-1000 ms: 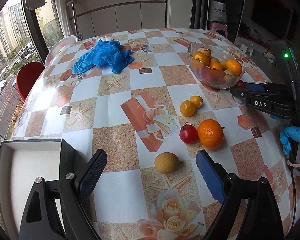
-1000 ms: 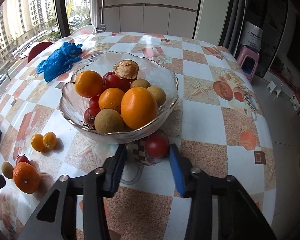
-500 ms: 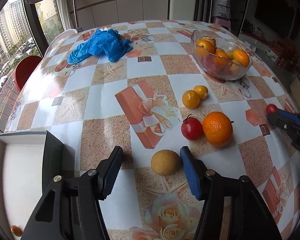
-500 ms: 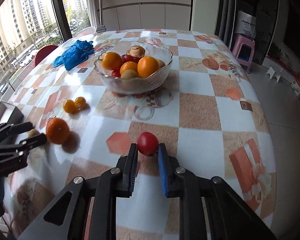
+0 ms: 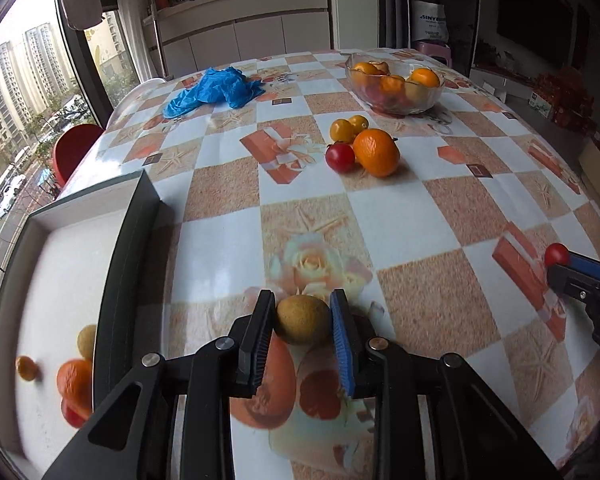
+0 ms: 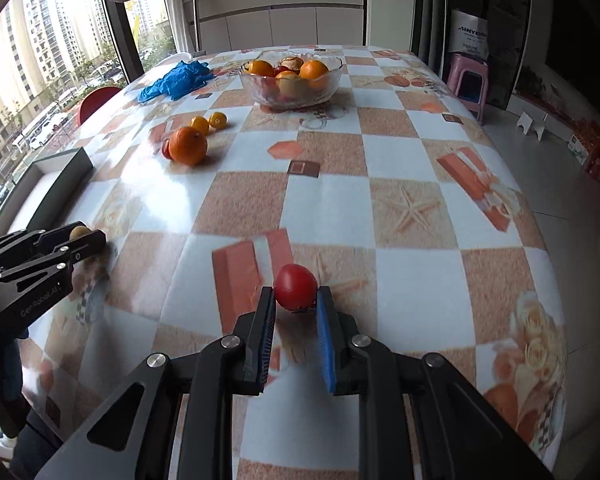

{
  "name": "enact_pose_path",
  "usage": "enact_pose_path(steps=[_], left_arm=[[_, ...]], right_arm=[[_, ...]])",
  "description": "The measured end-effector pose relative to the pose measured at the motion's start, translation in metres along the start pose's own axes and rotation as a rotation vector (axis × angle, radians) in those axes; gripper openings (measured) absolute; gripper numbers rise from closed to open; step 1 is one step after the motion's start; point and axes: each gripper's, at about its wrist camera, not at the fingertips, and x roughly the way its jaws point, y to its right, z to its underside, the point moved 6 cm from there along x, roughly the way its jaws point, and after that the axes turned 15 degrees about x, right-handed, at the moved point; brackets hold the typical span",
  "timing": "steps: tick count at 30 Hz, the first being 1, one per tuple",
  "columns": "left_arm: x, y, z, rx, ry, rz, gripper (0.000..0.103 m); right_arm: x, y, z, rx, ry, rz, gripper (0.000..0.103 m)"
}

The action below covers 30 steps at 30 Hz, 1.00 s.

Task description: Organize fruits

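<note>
My left gripper (image 5: 303, 322) is shut on a brownish-yellow round fruit (image 5: 302, 319), held above the table beside a dark box with a white inside (image 5: 40, 264). Several small fruits (image 5: 74, 376) lie in that box. My right gripper (image 6: 296, 306) is shut on a small red tomato (image 6: 295, 287) over the near part of the table. It also shows at the right edge of the left wrist view (image 5: 580, 276). An orange (image 5: 376, 152), a red tomato (image 5: 340, 157) and two small yellow fruits (image 5: 348, 126) lie mid-table. A glass bowl (image 5: 396, 102) of fruit stands farther back.
Blue gloves (image 5: 216, 90) lie crumpled at the far left of the table. A red chair (image 5: 74, 148) stands by the window at the left edge. A pink stool (image 6: 470, 84) stands on the floor beyond the right edge.
My left gripper closed on the brownish-yellow fruit and drew it back toward the box. My right gripper took the small red tomato from beside the bowl and pulled it back to the near table.
</note>
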Motion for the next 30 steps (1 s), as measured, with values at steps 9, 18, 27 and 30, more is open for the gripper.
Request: enact_pose_path(steps=[9,18,27,30], left_arm=[[0.008,-0.011,0.001,-0.037,0.030,0.001,0.087],[0.016,-0.015,0.005,-0.087,0.002,0.022,0.102],[0.017,-0.015,0.006,-0.098,0.002,0.041,0.102],[0.017,-0.015,0.006,-0.098,0.002,0.041,0.102]], right_arm=[[-0.007,0.004,0.014,0.017,0.057,0.078,0.057],[0.006,-0.001,0.009,0.069,0.096,0.094,0.084],[0.006,-0.004,0.012,0.063,0.111,0.087,0.089],[0.006,-0.004,0.012,0.062,0.112,0.086,0.089]])
